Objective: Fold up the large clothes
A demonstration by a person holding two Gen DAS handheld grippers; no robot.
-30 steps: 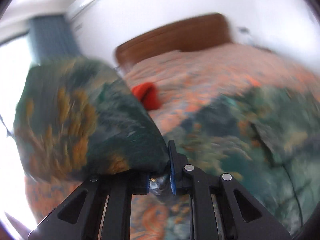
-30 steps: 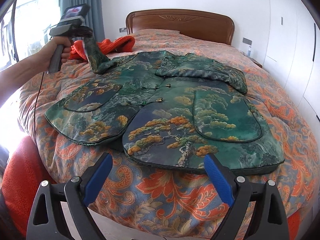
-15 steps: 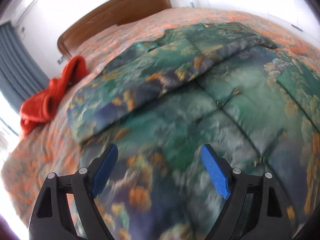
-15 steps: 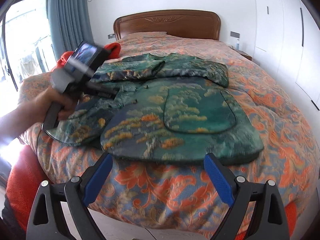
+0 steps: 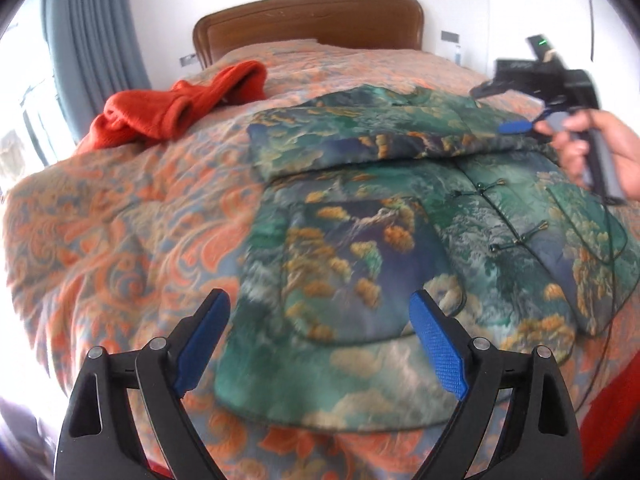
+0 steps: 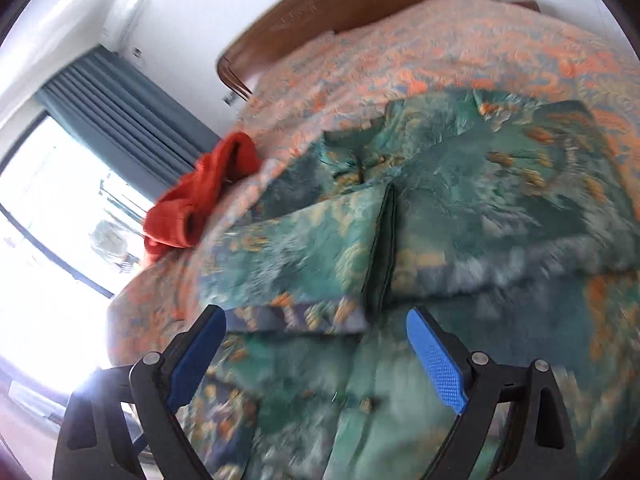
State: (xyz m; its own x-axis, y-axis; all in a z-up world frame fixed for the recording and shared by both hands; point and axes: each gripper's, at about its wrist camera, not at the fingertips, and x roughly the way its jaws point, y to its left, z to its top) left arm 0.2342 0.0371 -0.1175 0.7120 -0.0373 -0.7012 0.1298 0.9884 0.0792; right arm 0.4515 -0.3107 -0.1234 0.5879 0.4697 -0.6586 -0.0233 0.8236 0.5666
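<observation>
while opening, left gripper (image 5: 320,344) hovers over jacket (image 5: 360,264).

Bright window (image 6: 48,240) glare at left, motion blur, fisheye-warped edges

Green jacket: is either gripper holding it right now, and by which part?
Neither. The left gripper is opening above the jacket near its hem; the right gripper is closing, pads clear of the folded sleeves.
</observation>
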